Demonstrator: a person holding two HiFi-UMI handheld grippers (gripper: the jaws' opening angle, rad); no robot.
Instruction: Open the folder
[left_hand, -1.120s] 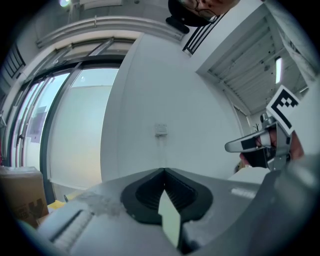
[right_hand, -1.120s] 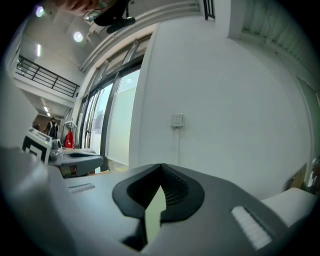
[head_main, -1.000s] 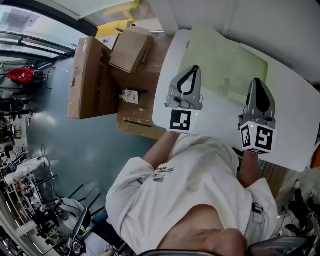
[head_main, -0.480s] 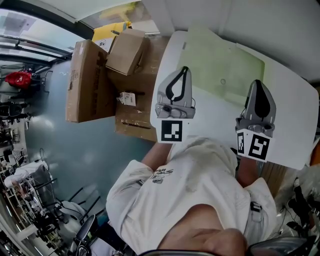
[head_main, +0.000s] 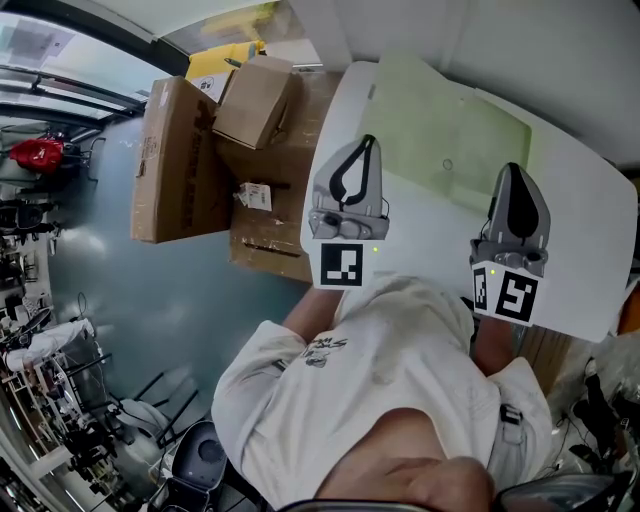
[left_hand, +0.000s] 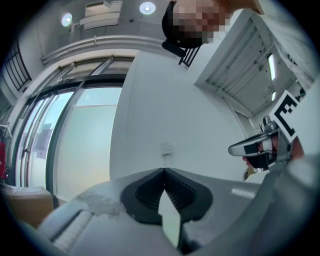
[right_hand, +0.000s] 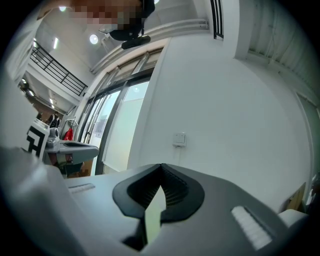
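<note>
Two grippers hang over the white surface (head_main: 590, 260) in the head view, left gripper (head_main: 367, 142) and right gripper (head_main: 512, 170), above the near edge of the pale green folder (head_main: 450, 115), which lies flat. Left gripper view: jaws closed tip to tip. Right gripper view: jaws likewise closed.

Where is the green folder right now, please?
In the head view, the green folder lies far back on the white table, right of the cardboard boxes.
</note>
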